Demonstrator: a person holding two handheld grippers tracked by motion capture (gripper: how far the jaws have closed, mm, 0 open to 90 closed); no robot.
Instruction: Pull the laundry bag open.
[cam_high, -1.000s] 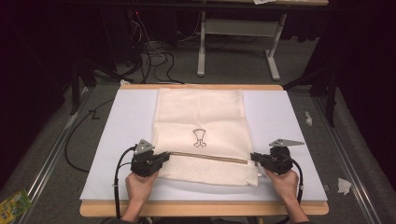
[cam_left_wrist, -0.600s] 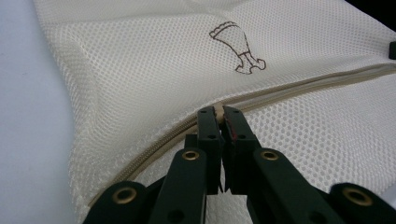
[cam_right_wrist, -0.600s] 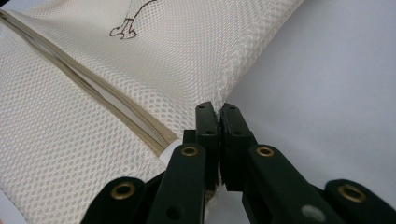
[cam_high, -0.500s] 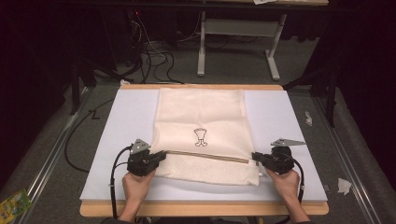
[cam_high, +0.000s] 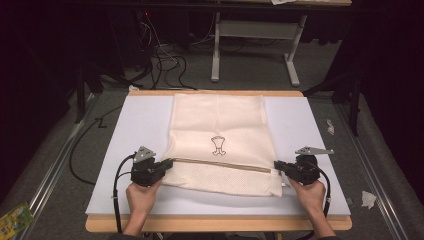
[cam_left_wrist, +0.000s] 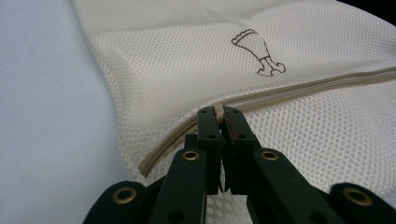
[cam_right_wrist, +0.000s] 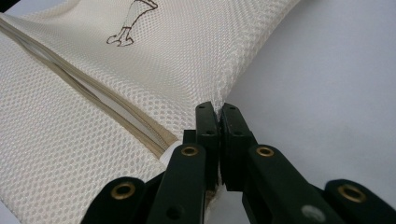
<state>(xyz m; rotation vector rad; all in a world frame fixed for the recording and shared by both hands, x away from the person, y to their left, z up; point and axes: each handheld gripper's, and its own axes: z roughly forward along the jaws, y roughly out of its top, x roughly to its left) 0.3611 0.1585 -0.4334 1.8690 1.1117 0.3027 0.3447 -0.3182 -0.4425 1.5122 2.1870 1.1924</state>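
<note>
A mesh bag (cam_high: 220, 142) lies flat on a mat (cam_high: 130, 125) that covers the bench (cam_high: 215, 225), about midway between the mat's left and right edges, its far edge at the mat's far edge. A zipper (cam_high: 220, 164) runs across the bag from left to right, nearer its near edge, and a small printed figure (cam_high: 218, 145) sits just behind the zipper at the bag's middle. The left gripper (cam_high: 167, 162) is at the bag's left edge, at the zipper's left end, its jaws closed on the zipper there (cam_left_wrist: 217, 112). The right gripper (cam_high: 276, 165) is at the bag's right edge, just beside the zipper's right end, clamped on the side seam (cam_right_wrist: 217, 108). Behind the bench, on the floor, cables (cam_high: 160, 55) lie left of a frame's legs (cam_high: 255, 47).
</note>
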